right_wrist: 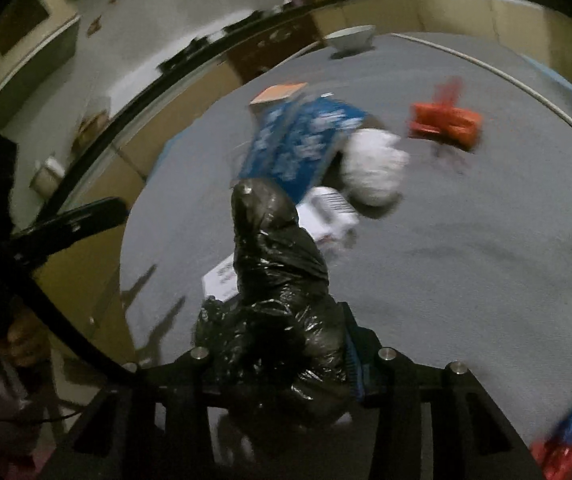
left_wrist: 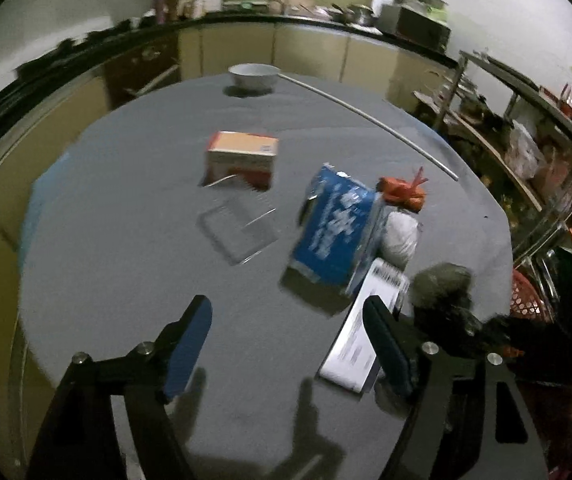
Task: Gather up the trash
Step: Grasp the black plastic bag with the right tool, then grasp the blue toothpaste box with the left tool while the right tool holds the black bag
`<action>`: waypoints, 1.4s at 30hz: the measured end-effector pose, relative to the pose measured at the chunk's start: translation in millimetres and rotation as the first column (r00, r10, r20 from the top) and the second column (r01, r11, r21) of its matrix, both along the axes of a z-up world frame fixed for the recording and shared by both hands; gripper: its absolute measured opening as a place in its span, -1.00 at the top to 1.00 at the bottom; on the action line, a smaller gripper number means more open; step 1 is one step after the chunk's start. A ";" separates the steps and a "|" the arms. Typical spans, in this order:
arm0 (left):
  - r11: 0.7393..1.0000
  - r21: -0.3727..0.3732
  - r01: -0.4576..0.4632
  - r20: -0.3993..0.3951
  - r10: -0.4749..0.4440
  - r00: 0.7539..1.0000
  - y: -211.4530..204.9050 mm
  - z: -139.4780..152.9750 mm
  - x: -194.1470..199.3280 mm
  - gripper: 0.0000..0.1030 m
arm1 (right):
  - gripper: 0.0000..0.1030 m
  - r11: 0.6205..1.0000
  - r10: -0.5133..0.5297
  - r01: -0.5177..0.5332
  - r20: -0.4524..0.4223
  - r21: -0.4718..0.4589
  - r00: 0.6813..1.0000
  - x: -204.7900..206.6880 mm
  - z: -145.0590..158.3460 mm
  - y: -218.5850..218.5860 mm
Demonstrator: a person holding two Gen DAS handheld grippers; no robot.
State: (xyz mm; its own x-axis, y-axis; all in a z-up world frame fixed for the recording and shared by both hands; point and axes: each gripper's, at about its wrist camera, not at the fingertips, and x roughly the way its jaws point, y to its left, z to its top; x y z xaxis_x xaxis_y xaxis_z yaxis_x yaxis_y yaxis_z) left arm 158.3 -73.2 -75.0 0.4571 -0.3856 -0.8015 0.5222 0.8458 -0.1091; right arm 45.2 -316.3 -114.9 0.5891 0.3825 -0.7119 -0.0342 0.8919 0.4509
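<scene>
Trash spread over grey round table (left_wrist: pixel 125 264): blue carton (left_wrist: pixel 336 226), white wad (left_wrist: pixel 400 236), orange wrapper (left_wrist: pixel 404 192), orange box (left_wrist: pixel 242 156), clear tray (left_wrist: pixel 239 230), white leaflet (left_wrist: pixel 362 340). Left gripper (left_wrist: pixel 286 344) spread wide above bare tabletop, nothing between jaws. Right gripper (right_wrist: pixel 281 344) clamped on crumpled black bin bag (right_wrist: pixel 273 280), just beside leaflet. White bowl (left_wrist: pixel 251 76) at far edge.
</scene>
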 end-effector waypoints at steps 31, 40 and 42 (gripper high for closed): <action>0.999 -0.040 0.032 -0.075 -0.035 0.997 -69.4 -30.8 42.5 -0.20 | 0.14 0.981 -0.157 0.153 0.028 0.118 0.987 -30.2 1.1 -72.4; 0.999 -0.011 0.032 -0.107 -0.033 0.994 -81.7 -38.5 47.9 -0.26 | 0.14 0.980 -0.168 0.165 0.013 0.110 0.986 -26.8 -2.8 -70.5; 1.000 0.016 0.015 -0.107 -0.013 0.994 -86.4 -44.7 52.0 -0.27 | 0.14 0.981 -0.166 0.164 0.011 0.106 0.986 -25.8 -3.3 -69.7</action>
State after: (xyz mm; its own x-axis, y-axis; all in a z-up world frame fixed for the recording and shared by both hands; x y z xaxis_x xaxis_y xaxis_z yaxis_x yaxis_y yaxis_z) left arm 210.3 -159.6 -119.7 0.3629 -0.3776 -0.8519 0.5202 0.8406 -0.1510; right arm 19.4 -386.0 -118.2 0.6635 0.3507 -0.6609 0.0995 0.8341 0.5425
